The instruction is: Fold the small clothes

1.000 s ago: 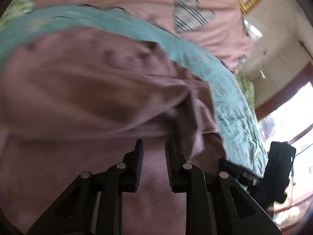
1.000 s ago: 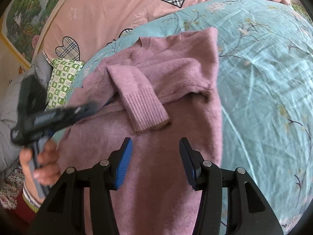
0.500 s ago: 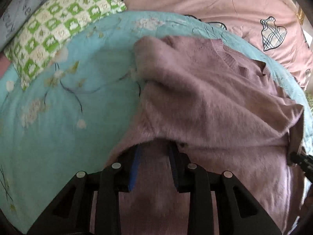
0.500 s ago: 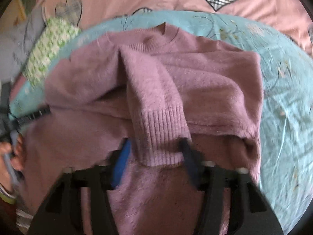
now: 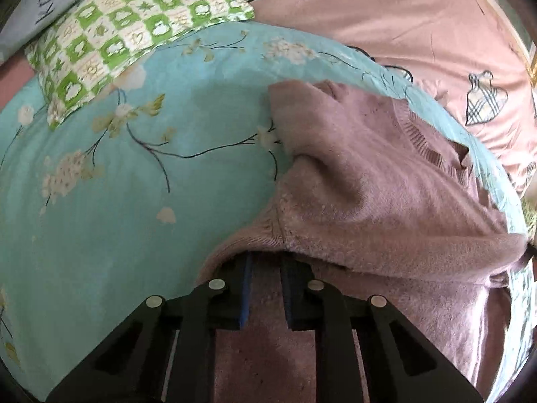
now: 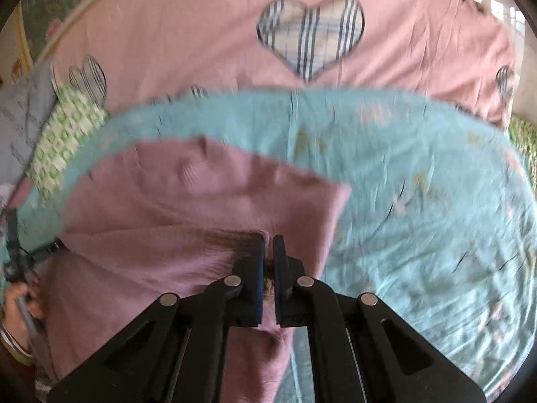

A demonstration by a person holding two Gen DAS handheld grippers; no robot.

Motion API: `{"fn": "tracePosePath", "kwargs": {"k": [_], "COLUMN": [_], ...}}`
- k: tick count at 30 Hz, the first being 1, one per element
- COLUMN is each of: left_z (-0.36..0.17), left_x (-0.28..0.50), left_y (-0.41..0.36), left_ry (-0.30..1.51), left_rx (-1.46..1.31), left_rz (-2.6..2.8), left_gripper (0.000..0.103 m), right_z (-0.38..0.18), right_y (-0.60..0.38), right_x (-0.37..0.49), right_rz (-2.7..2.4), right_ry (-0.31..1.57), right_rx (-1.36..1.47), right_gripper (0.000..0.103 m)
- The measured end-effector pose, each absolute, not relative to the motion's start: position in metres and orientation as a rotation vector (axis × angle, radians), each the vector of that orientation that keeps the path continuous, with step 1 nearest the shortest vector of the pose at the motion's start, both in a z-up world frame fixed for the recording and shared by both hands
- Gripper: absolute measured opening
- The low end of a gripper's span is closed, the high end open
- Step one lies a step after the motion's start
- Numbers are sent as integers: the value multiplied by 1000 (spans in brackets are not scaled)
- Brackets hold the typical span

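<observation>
Bed in pink heart-print sheet; over it a turquoise floral cloth, with mauve sweater and green checked pillow lying on top.

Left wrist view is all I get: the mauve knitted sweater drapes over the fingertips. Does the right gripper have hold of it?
Observer: Yes. The right gripper is pinched nearly shut on a ribbed fold of the mauve knitted sweater.
Operator: Is anything of the person in view?
Observer: The person's left hand shows at the far left edge, beside the sweater.
Operator: What lies to the sweater's right?
Observer: Bare turquoise floral sheet, though that picture is blurred.
</observation>
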State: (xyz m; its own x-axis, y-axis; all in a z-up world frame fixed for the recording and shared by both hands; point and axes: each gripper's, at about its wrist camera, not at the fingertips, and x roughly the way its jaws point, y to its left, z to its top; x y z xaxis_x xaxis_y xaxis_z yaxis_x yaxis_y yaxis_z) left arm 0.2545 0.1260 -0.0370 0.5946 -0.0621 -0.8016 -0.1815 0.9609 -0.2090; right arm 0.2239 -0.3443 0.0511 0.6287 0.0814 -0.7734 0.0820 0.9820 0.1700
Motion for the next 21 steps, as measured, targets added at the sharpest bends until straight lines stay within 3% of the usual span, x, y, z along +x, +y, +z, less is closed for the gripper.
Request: {"fn": "tracePosePath", "kwargs": {"k": [6, 9, 11, 13, 15, 17, 21], "left_z": [-36, -28, -17, -2, 17, 26, 10], "left_x": [248, 234, 225, 218, 221, 237, 311], "left_y": [132, 130, 133, 138, 145, 148, 160], "left_ry": [962, 1000, 1013, 998, 964, 962, 1048], "left_rx": [-292, -244, -266, -299, -333, -355, -455], "left_rz": [34, -32, -116, -188, -249, -266, -255], "left_gripper": [15, 18, 31, 40, 53, 76, 77], "right_z": [26, 12, 14, 21, 31, 41, 51], "right_y": [-349, -351, -351, -353, -354, -355, -338], "right_x": [219, 222, 213, 200, 188, 180, 183], "right_rz": [-3, 36, 21, -1, -2, 16, 89], "right_ry": [910, 1017, 1023, 996, 955, 915, 861], "right_rx": [266, 316, 290, 268, 281, 323, 386], "right_gripper": [5, 17, 54, 65, 65, 65, 65]}}
